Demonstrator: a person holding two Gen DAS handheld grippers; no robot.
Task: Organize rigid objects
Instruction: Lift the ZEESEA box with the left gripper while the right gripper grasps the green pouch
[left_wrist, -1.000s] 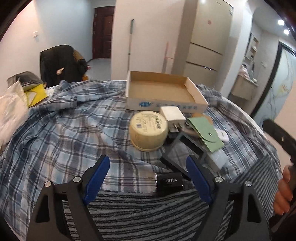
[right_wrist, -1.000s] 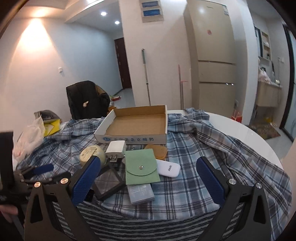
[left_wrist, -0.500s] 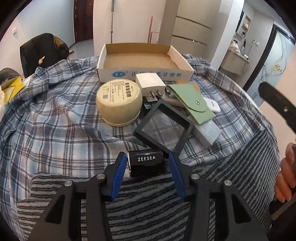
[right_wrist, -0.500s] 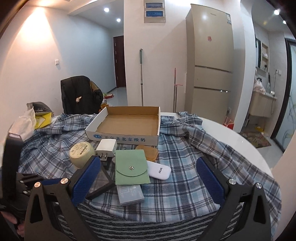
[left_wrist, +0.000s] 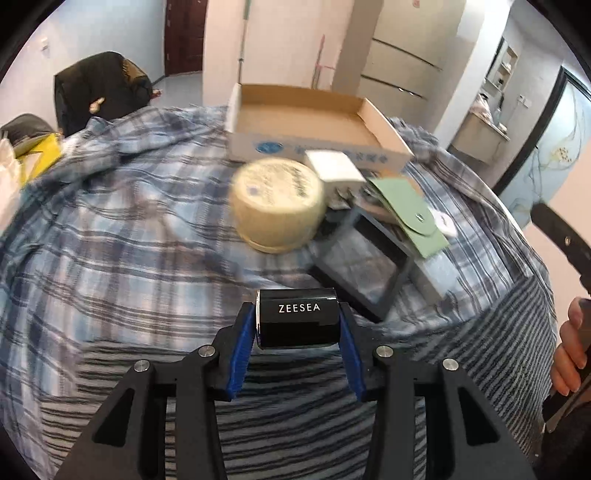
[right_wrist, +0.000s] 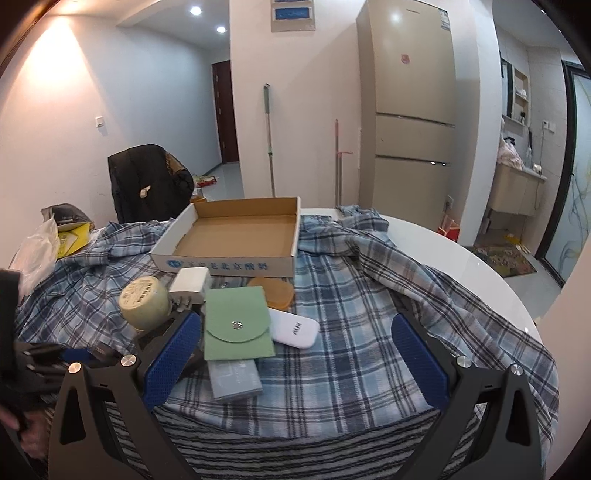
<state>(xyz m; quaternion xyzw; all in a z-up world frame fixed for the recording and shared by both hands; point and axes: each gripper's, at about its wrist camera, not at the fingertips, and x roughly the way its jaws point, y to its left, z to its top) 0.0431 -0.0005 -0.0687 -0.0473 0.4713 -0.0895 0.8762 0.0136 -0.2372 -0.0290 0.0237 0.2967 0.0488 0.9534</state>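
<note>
Lifted since 0.5 s ago: black ZEESEA case (left_wrist: 297, 323) now clamped in left gripper (left_wrist: 297, 334), raised off the striped cloth (left_wrist: 295, 417).
Right gripper (right_wrist: 295, 360) spread wide, holding nothing, over the plaid cloth (right_wrist: 354, 314); cardboard box (right_wrist: 236, 236) beyond.

plaid cloth (right_wrist: 354, 295), beige fridge (right_wrist: 410, 110), black chair (right_wrist: 147, 181), mop (right_wrist: 269, 140)

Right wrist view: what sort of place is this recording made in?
Most likely a lived-in flat, in a dining or kitchen area: a tall fridge, a mop leaning on the wall, and a round table draped with a plaid shirt.
</note>
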